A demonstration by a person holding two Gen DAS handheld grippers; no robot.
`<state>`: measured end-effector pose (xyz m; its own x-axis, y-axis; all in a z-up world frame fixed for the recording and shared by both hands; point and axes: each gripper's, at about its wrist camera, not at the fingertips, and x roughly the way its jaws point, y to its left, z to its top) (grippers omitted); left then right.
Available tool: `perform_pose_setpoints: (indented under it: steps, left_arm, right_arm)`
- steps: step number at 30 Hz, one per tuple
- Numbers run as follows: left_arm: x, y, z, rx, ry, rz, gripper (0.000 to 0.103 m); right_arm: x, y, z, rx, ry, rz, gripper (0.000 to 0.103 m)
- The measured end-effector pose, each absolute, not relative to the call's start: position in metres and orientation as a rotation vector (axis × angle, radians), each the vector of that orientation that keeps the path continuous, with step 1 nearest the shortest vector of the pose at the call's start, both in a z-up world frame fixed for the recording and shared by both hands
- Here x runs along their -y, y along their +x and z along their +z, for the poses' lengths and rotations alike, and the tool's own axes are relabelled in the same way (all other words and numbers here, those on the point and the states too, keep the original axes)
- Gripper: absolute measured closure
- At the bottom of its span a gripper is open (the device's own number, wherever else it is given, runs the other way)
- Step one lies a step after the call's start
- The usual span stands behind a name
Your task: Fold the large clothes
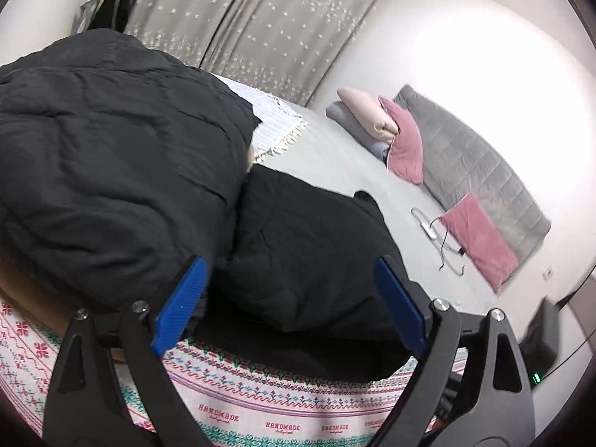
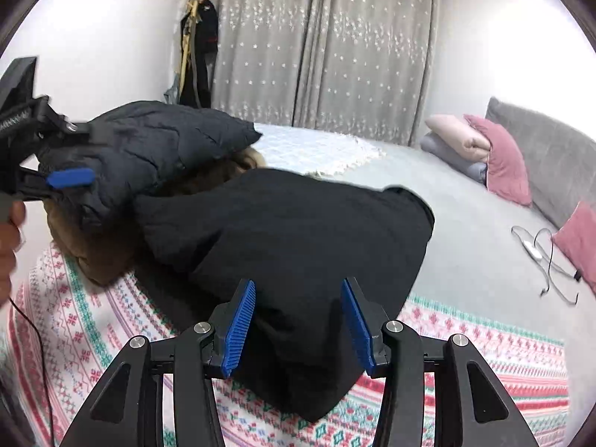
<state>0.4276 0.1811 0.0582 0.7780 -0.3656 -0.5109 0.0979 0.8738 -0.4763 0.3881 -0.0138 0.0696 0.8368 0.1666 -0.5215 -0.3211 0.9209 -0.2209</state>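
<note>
One black padded coat [image 2: 283, 246], two hand-held grippers, three pink pillows [image 2: 506, 160].

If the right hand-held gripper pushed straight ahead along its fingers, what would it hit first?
Most likely the black jacket: its near fold already sits between the open fingers of the right hand-held gripper, on the patterned blanket.

each gripper [image 2: 298, 320] has black angular linkage arms with silver round screws and ribbed blue pads [image 2: 240, 329]; a thin black cable [image 2: 41, 335] trails below the hand [image 2: 9, 246]
</note>
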Motion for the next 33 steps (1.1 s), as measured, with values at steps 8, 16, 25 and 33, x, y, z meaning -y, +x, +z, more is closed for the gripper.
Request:
perform_pose_setpoints:
  steps: [8, 16, 25, 33]
  left_arm:
    - [-0.182, 0.436, 0.048, -0.633, -0.441, -0.261, 0.014]
    - [-0.142, 0.445, 0.036, -0.643, -0.226, -0.192, 0.017]
    - [-0.129, 0.460, 0.018, -0.701, -0.086, -0.033, 0.051]
    - [-0.120, 0.462, 0.010, -0.756, 0.005, -0.012, 0.063]
  right_arm:
    - [-0.051, 0.381, 0.006, -0.511, -0.947, 0.178, 0.064]
    - [-0.028, 0.372, -0.007, -0.556, -0.987, 0.201, 0.081]
    - [-0.003, 0.376, -0.012, -0.623, -0.780, 0.255, 0.081]
    - [0.071, 0.374, 0.064, -0.671, -0.145, 0.455, 0.077]
